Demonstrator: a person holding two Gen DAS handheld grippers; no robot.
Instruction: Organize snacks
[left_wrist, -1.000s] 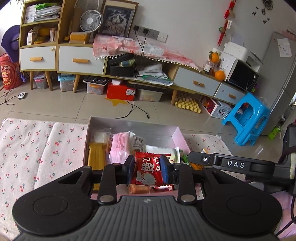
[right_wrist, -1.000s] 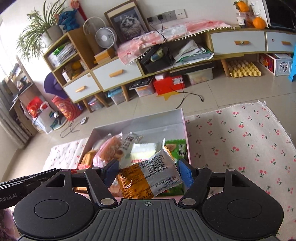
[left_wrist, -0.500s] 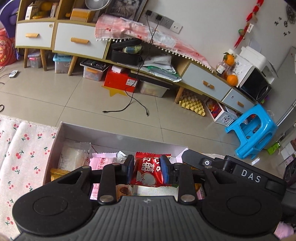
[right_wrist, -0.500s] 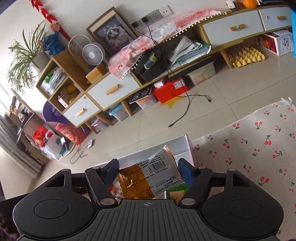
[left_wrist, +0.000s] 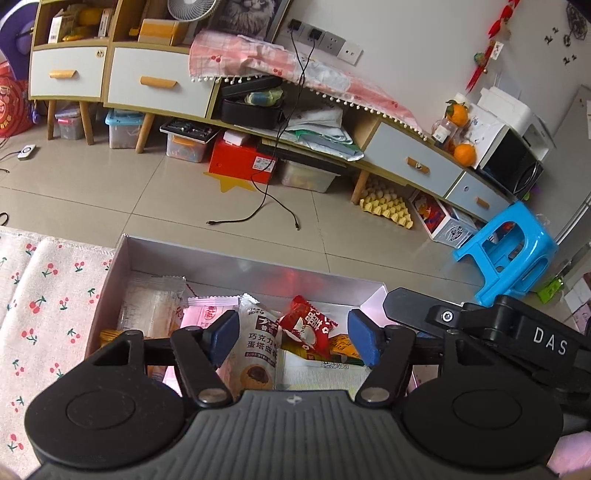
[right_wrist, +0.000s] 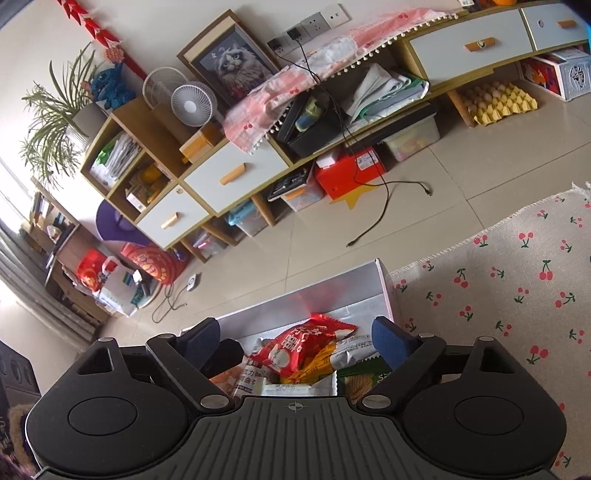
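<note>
Release step of the sorting. Left gripper (left_wrist: 293, 338) at lower centre of its frame, jaws just opened, nothing pinched; red packet (left_wrist: 308, 326) loose between the pads, lying on the pile in the box (left_wrist: 236, 266). Right gripper (right_wrist: 295, 339) likewise just spread wide and empty, orange packet (right_wrist: 319, 363) dropped under the red one, probably resting against it, though partly hidden. Next: lift both clear of the box rim, then reach toward any snack still on the cherry-print cloth (right_wrist: 517, 280).
</note>
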